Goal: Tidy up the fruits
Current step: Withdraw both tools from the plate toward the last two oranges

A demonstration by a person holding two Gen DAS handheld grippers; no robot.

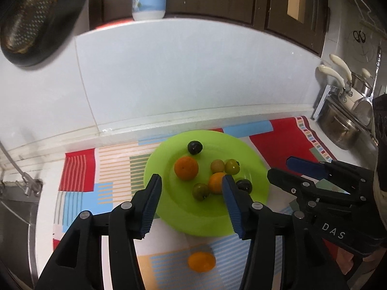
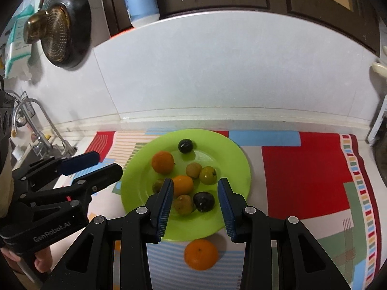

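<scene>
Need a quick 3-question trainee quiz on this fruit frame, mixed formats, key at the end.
1. True or false: every orange fruit lies on the green plate.
2. How many dark fruits are on the plate? A) one B) two C) three
3. What is between the fingers of the left gripper and the right gripper?

Key
1. False: one orange sits on the patterned cloth, off the plate's near rim.
2. B: far one, near one.
3. Nothing; both hang open above the plate.
</scene>
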